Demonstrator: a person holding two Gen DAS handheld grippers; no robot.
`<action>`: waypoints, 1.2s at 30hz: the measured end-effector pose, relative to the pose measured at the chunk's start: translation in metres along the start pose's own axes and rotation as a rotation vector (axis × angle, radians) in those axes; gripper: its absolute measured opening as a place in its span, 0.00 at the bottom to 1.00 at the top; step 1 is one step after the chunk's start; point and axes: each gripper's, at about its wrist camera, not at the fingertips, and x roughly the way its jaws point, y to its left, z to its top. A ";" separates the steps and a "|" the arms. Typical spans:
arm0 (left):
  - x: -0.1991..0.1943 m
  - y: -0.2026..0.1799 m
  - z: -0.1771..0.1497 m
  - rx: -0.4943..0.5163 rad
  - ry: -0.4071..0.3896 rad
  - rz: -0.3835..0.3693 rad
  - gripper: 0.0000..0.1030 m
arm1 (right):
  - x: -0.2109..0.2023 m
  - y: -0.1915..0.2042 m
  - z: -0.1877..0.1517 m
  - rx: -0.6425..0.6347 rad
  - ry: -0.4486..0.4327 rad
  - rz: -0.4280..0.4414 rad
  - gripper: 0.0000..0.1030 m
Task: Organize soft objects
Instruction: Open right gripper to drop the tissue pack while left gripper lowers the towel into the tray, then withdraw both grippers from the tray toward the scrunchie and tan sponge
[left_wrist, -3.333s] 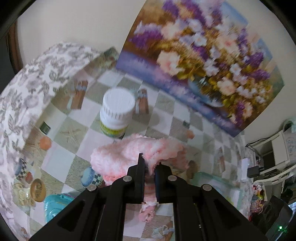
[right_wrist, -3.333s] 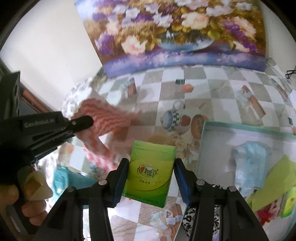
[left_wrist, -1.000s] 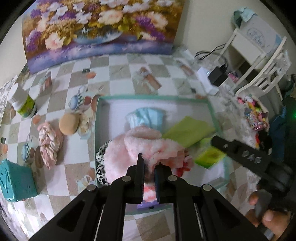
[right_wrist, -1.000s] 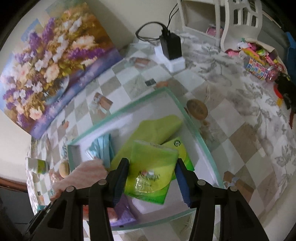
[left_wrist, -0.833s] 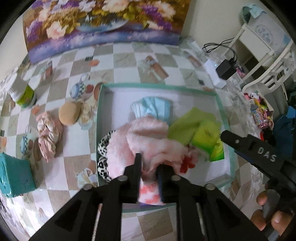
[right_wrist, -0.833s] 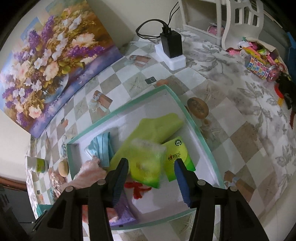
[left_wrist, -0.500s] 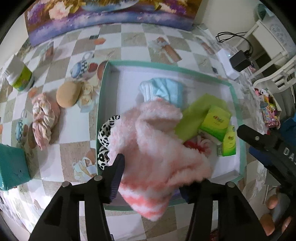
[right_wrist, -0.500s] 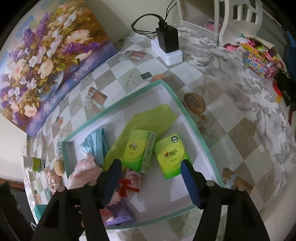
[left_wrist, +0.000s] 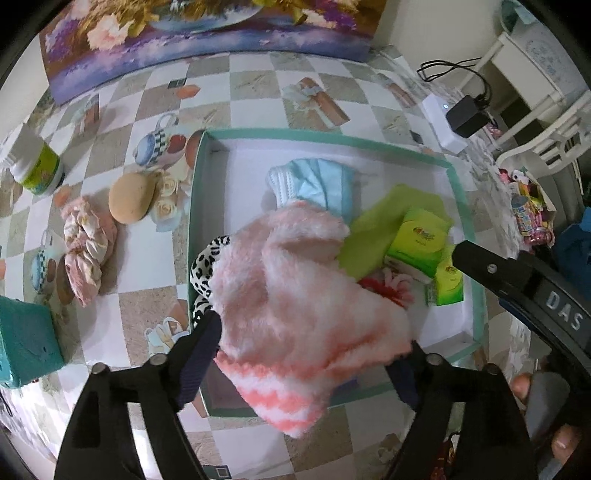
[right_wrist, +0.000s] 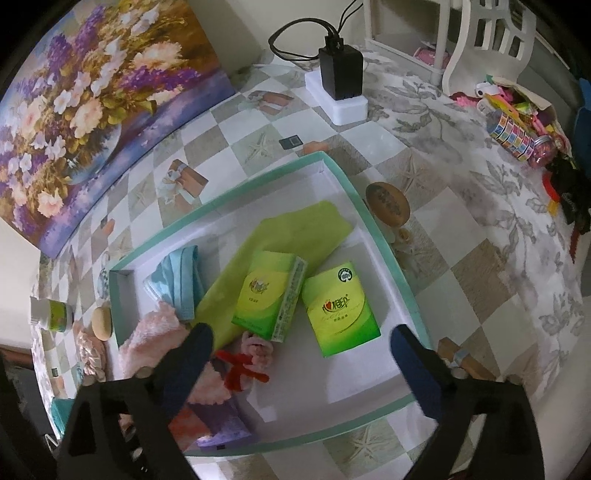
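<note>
Sock (left_wrist: 295, 302), pink and fluffy, is lying over the near-left part of the tray (left_wrist: 463, 206), its striped end hanging past the near rim. Inside the tray, a green cloth (right_wrist: 291, 236) is lying at the middle, a blue mask (right_wrist: 181, 280) toward the far-left corner, and two tissue packs (right_wrist: 341, 308) right of centre. Left gripper (left_wrist: 310, 339) is hovering spread wide with the sock between its fingers, gripping nothing. Right gripper (right_wrist: 301, 343) is hovering over the tray, equally wide and empty.
</note>
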 end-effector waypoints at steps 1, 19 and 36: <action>-0.003 0.000 0.000 0.006 -0.007 -0.002 0.83 | -0.001 0.000 0.000 0.001 -0.004 0.001 0.99; -0.061 0.046 0.010 -0.143 -0.177 -0.045 0.92 | -0.011 0.000 0.002 -0.007 -0.044 0.016 1.00; -0.090 0.173 0.003 -0.498 -0.290 0.070 0.92 | -0.014 0.029 -0.004 -0.094 -0.046 0.014 1.00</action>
